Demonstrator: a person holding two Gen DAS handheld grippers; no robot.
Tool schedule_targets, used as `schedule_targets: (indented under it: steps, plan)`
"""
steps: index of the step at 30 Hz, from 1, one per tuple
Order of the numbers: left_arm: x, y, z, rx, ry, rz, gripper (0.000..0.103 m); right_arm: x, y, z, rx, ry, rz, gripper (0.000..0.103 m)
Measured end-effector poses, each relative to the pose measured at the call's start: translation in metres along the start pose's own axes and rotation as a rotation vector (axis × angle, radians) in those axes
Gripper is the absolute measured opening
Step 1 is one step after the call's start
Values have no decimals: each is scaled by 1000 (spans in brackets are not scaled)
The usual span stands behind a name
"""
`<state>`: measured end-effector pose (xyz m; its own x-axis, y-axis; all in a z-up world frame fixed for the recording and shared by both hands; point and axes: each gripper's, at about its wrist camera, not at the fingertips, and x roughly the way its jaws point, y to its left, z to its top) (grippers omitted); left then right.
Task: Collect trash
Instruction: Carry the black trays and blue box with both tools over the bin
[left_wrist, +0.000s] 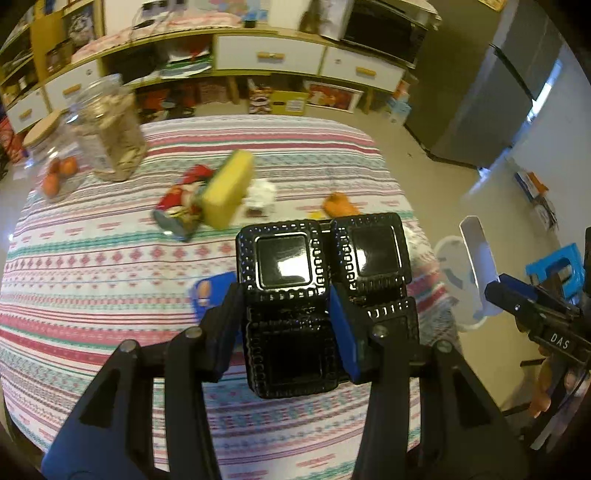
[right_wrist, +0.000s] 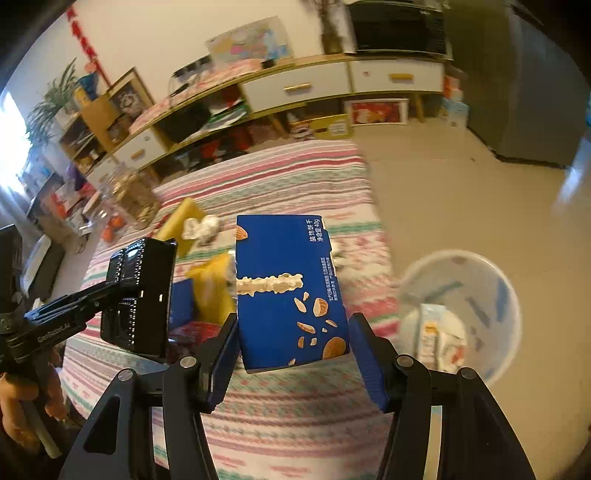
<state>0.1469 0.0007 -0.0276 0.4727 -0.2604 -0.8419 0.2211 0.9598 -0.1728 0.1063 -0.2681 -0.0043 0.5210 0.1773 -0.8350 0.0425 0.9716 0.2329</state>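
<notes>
Left tool (left_wrist: 288, 317) grips a black tray (left_wrist: 291, 295); right tool (right_wrist: 293, 354) clasps a blue box (right_wrist: 284, 295) above the counter (right_wrist: 295, 417), near a bin (right_wrist: 480, 295).

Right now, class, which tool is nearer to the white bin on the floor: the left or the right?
Right. The right tool, holding the blue box, is beside the bin; the left tool, holding the black tray, is over the table, farther away.
</notes>
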Motion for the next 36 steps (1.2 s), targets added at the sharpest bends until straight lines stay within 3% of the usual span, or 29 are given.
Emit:
schedule_targets:
  steps: [9,21,29,34,35,36]
  plan:
    - [11,-71,-9,104,16,-68,49,-35,-75,-28,98,-7,-83,60]
    - [38,-179,-23,270,36,-111,49,-65,-153,-55,220,-17,-111,60]
    - [78,-226,-9,266,50,-116,49,-67,-184,-59,275,-7,-128,60]
    - [99,-236,-5,228,79,-173,51,-68,-193,-59,283,-5,-147,60]
    - [104,-237,-4,218,88,-187,53,-68,-195,-59,290,-5,-149,60]
    - [106,-237,-3,211,89,-190,62,-67,-196,-59,295,-4,-151,60]
